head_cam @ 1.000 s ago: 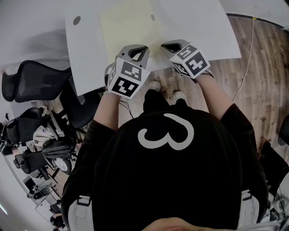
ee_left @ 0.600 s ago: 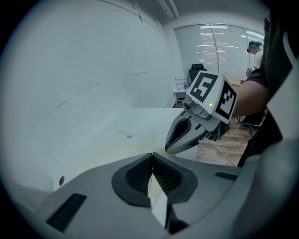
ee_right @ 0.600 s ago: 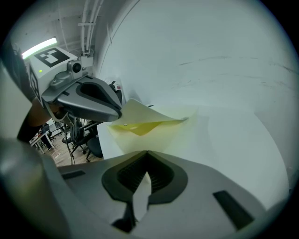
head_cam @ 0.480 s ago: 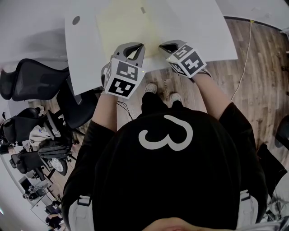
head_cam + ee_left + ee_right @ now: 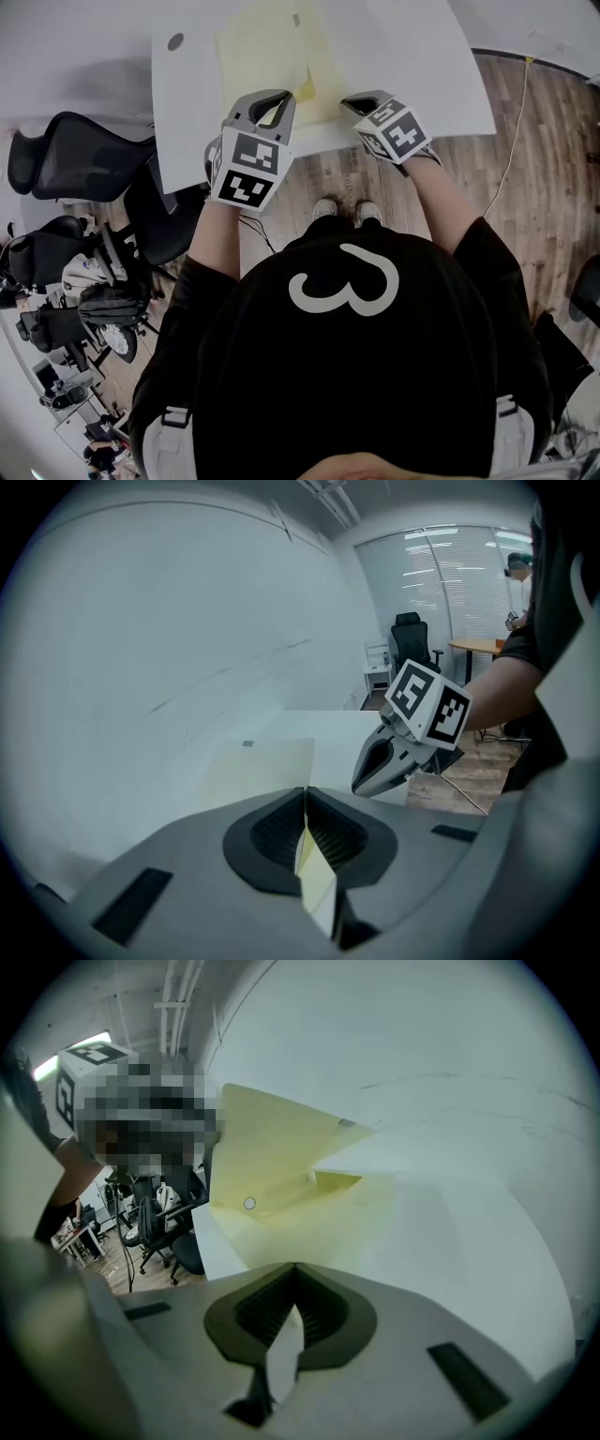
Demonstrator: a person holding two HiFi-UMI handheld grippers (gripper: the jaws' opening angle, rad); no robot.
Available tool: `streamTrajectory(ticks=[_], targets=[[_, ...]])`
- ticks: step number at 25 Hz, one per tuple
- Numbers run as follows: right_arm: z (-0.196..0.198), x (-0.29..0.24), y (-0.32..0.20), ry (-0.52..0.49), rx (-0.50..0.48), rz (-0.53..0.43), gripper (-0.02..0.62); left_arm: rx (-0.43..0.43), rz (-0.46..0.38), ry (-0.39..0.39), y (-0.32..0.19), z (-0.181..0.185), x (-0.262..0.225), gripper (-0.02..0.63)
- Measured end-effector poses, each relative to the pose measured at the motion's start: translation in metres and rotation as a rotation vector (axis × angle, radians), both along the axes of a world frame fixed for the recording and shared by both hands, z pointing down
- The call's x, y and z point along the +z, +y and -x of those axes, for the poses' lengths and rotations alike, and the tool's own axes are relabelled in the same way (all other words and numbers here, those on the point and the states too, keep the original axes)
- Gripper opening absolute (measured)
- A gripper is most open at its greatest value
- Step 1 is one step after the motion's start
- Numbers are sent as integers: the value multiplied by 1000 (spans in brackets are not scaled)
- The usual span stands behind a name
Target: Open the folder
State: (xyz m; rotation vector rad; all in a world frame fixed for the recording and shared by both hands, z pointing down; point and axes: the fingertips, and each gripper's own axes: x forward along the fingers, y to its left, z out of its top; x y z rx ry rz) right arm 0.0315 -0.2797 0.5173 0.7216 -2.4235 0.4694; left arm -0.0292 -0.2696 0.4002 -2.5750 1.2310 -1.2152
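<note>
The pale yellow folder (image 5: 267, 56) is lying on the white worktop (image 5: 412, 56), at its near edge and left of centre, directly in front of the person. The left hand-held gripper (image 5: 289, 96) is pinching the near corner of the folder's cover (image 5: 305, 89); in the left gripper view its jaws are sitting closed together on a thin yellow sheet that is running between the pads (image 5: 281, 832). That corner is standing raised off the leaf beneath, and the right gripper view is showing the cover (image 5: 272, 1138) tilting up and away from the lower leaf, with a gap between them.

The right hand-held gripper (image 5: 345, 97) is resting at the folder's near edge, just right of the left one. Its jaws are narrow, closing on a thin pale sheet edge that appears to be the folder's lower leaf.

Dark office chairs (image 5: 66, 164) are standing to the left on the wooden floor (image 5: 525, 159).
</note>
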Motion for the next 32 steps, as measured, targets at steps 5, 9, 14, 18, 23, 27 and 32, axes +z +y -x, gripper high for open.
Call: streamTrajectory(ticks=[5,9,14,18,23,27,32], targets=[[-2,1,0,-1,9,18,25,-28,-33,2,3,10,-11,20],[2,1,-3,35,7,18,25,-50,-60,-3,2,28,-23,20],[4,1,-2,83,2,24,25,-90,-73,24,6,54,-42,20],[5,1,-3,98,13,47,24,-113,-74,59,10,73,-51,21],[3,2,0,128,28,48,25,-141,-60,87,17,93,-56,21],[8,3,-1,149,52,46,25,-176,-56,109,22,119,-57,21],[7,2,0,167,73,41,25,-200,-51,148,27,142,-61,21]])
